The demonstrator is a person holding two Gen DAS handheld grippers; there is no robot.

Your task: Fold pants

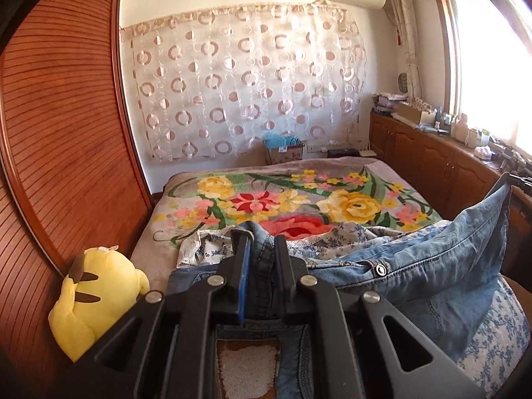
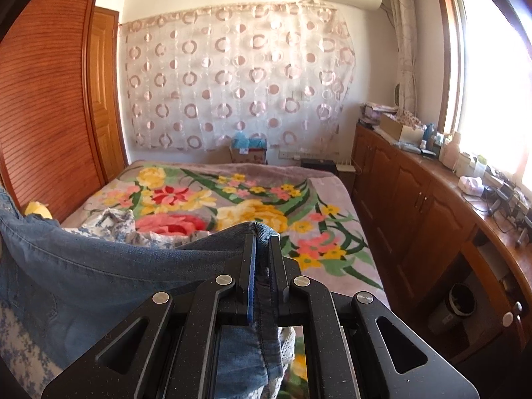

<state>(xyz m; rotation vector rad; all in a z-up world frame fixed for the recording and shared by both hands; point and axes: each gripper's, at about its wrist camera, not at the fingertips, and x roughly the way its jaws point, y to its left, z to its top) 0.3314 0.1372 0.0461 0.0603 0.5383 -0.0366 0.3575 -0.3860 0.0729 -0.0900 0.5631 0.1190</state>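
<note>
The pants are light blue denim jeans [image 1: 432, 266], held up over the bed between my two grippers. My left gripper [image 1: 261, 242] is shut on the waistband, near a metal button [image 1: 380, 268] and a leather label [image 1: 246, 365]. My right gripper [image 2: 262, 242] is shut on another edge of the jeans [image 2: 99, 266], with denim bunched between its fingers. The cloth stretches from each gripper toward the other. The lower part of the jeans is hidden under the grippers.
The bed has a floral blanket [image 1: 299, 196]. A white-and-blue floral garment [image 2: 113, 222] lies crumpled on it. A yellow plush toy [image 1: 96, 302] sits by the wooden wardrobe [image 1: 60, 133] on the left. Wooden cabinets [image 2: 415, 206] with clutter run along the right under the window.
</note>
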